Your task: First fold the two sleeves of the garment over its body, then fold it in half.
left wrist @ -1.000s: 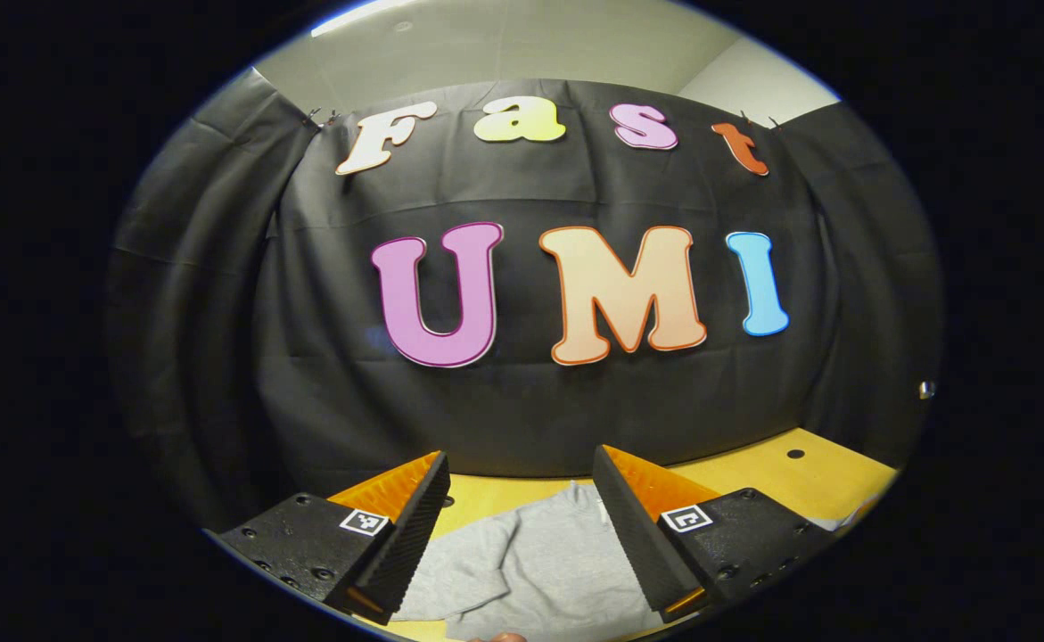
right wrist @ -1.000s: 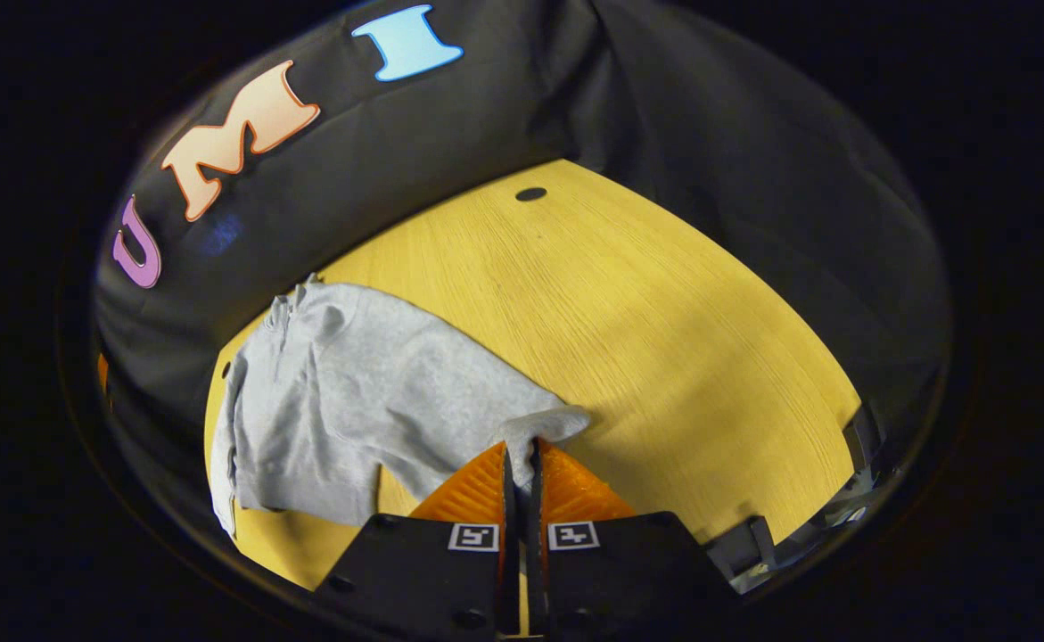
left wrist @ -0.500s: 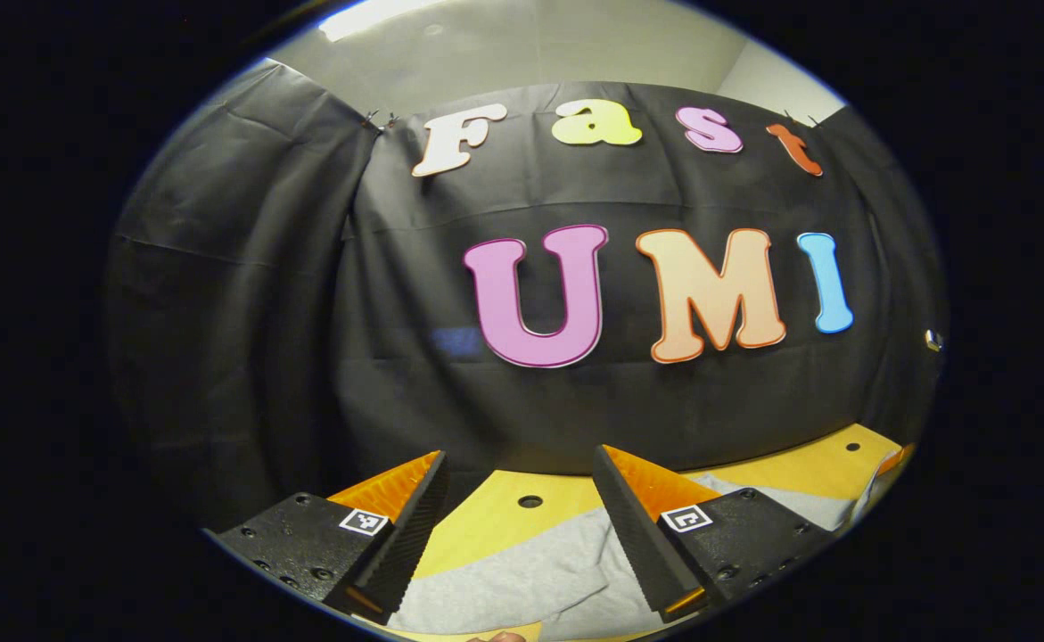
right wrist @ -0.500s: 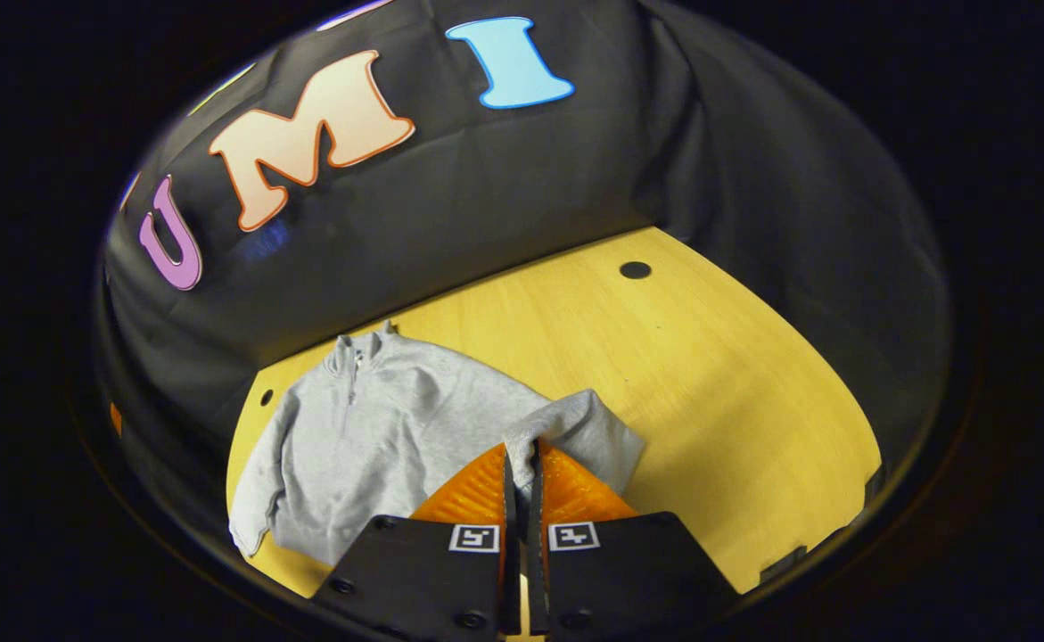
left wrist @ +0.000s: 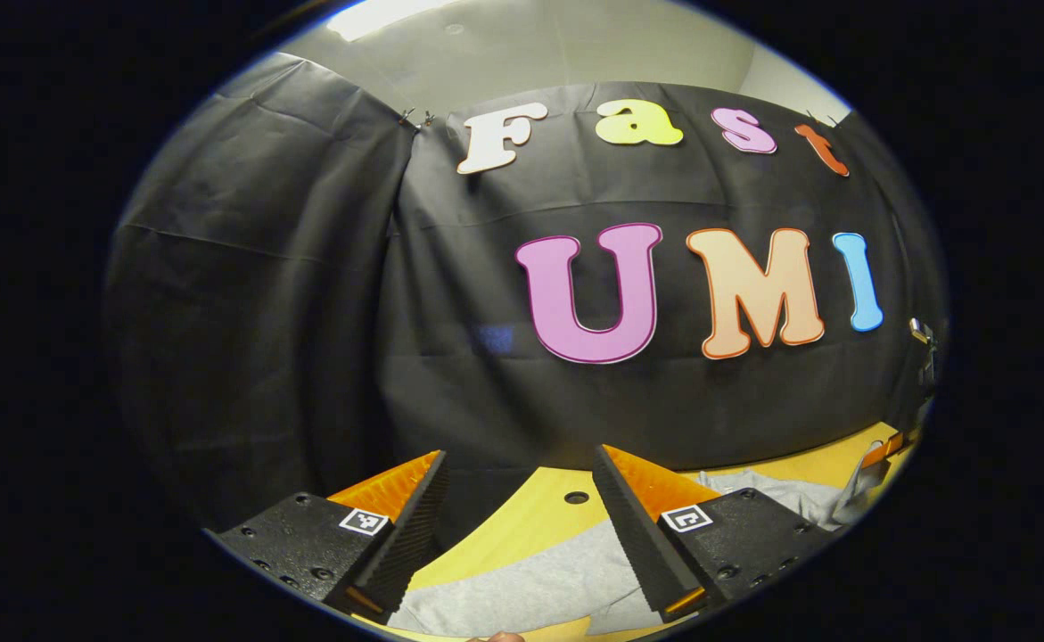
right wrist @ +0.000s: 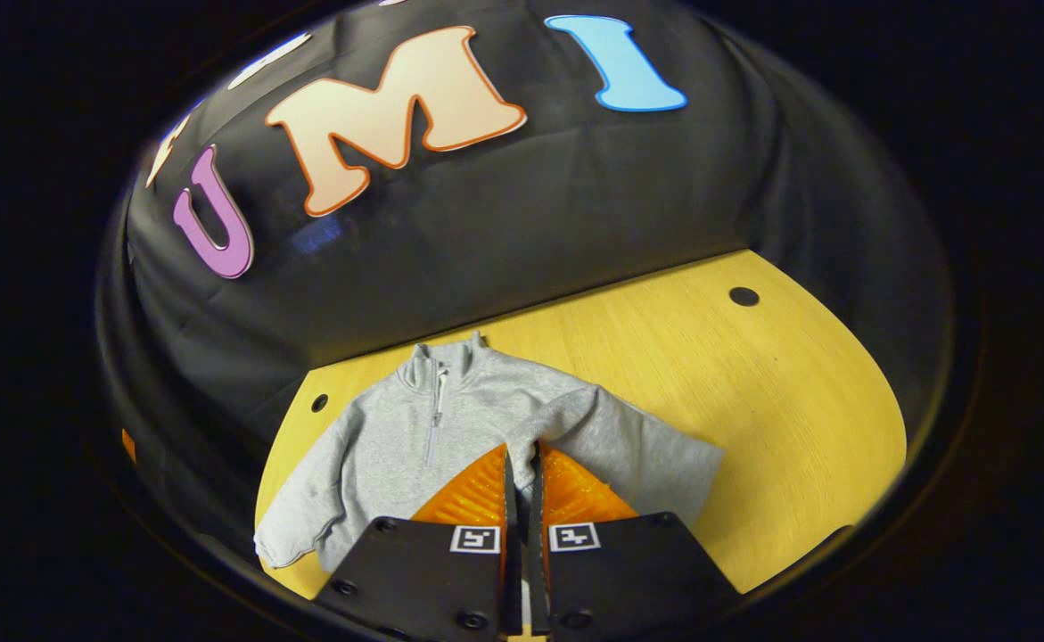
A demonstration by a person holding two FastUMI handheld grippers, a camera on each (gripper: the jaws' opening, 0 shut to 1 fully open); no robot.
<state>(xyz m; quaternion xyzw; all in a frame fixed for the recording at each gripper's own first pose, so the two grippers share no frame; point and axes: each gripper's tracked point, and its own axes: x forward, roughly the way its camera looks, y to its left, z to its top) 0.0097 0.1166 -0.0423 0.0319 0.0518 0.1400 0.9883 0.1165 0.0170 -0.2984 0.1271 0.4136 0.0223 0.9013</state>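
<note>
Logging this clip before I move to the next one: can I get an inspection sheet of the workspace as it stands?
Surface: yellow wooden table with round holes, bare to the garment's right.
Job's things: grey zip-neck sweatshirt lying flat, collar toward the wall; one sleeve is lifted across toward the body, the other sleeve lies out flat, unfolded.
Clutter: nothing seen.
Grippers: right hand-held gripper shut on the lifted sleeve; left hand-held gripper open, above the garment's edge, holding nothing.
Cables: nothing seen.
Surroundings: black cloth wall behind the table; pale ceiling above it.
</note>
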